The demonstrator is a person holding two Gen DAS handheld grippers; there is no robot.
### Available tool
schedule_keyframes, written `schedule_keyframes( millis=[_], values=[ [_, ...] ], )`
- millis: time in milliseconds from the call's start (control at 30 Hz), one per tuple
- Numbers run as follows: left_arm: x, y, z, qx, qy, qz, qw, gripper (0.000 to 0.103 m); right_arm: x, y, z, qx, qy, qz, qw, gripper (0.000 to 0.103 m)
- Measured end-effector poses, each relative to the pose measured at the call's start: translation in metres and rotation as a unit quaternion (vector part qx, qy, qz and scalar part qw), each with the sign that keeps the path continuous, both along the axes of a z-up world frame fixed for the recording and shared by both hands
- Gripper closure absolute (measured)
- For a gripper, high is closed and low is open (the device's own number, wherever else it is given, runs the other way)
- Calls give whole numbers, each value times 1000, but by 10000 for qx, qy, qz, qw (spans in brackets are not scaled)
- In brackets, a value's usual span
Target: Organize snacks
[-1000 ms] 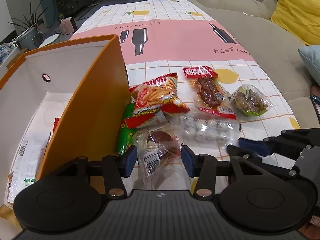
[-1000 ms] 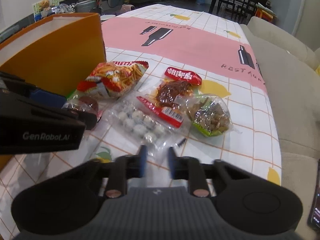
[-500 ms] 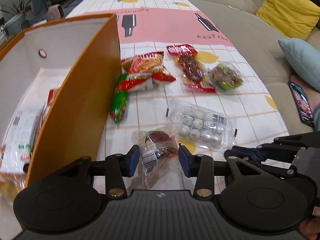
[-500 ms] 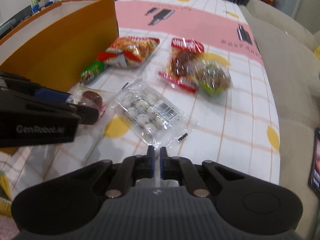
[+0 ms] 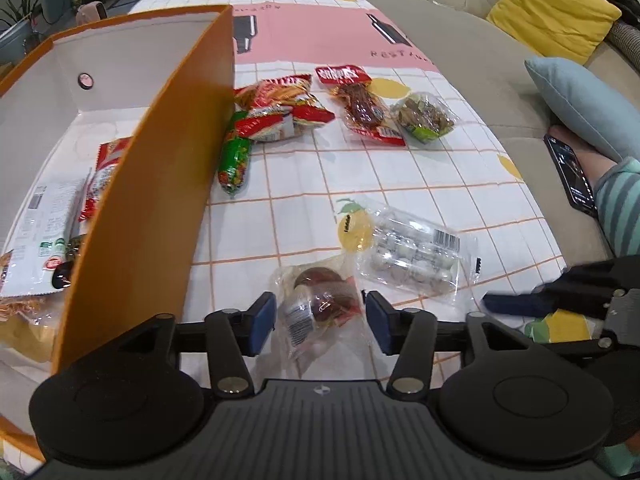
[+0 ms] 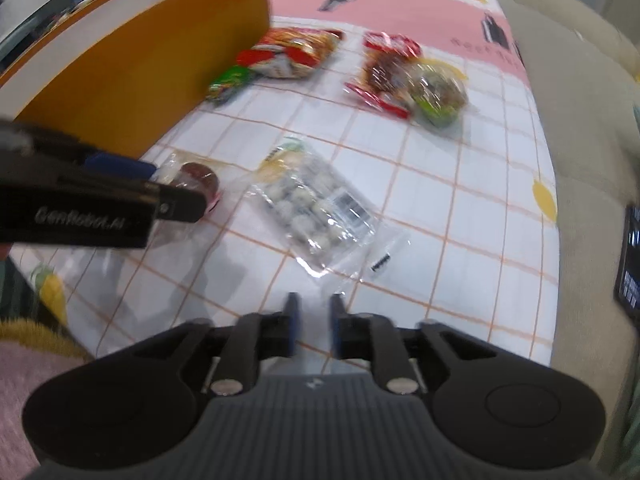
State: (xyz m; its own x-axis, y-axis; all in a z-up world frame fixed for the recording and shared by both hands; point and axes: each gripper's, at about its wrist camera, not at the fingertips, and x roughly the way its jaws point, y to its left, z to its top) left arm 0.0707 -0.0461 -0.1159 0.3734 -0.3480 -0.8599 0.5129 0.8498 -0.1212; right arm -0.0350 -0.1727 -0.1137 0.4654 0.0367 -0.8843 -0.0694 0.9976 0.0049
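Snack pouch (image 5: 320, 304) sits between the left gripper's (image 5: 320, 322) spread fingers — ungripped. Right gripper (image 6: 314, 326) is narrowly parted, empty. Slick film could slip out on closing.

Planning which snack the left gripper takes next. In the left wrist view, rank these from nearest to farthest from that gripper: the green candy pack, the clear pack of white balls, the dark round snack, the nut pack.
1. Dark round snack: between the open fingers of the left gripper.
2. Clear pack of white balls: just ahead, to the right.
3. Green candy pack: farther ahead on the left, beside the orange box.
4. Nut pack: farthest, ahead right.
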Motion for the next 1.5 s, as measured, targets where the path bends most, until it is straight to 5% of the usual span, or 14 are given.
schedule_keyframes(
  millis=[200,400,800,1067,1233,1500],
  values=[
    [1,4,-1,-50,90,117,9999,23,-6,7,14,-393,-731,493,9953,38],
    [4,-1,-1,-49,-148,256,9996,21,7,12,4,-842,-1137,1080,9840,29],
    [7,-13,-20,297,-414,-37,9987,20,38,5,-18,-498,-908,1248,9868,27],
    [12,-11,-25,159,-385,23,9991,21,44,-3,-20,-98,-725,1008,9922,26],
    [14,-9,-28,101,-309,17,9995,30,46,-5,-21,22,-623,891,9941,27],
    [14,-11,-27,191,-365,-3,9992,45,44,-2,-17,-4,-595,822,9948,41]
  ],
)
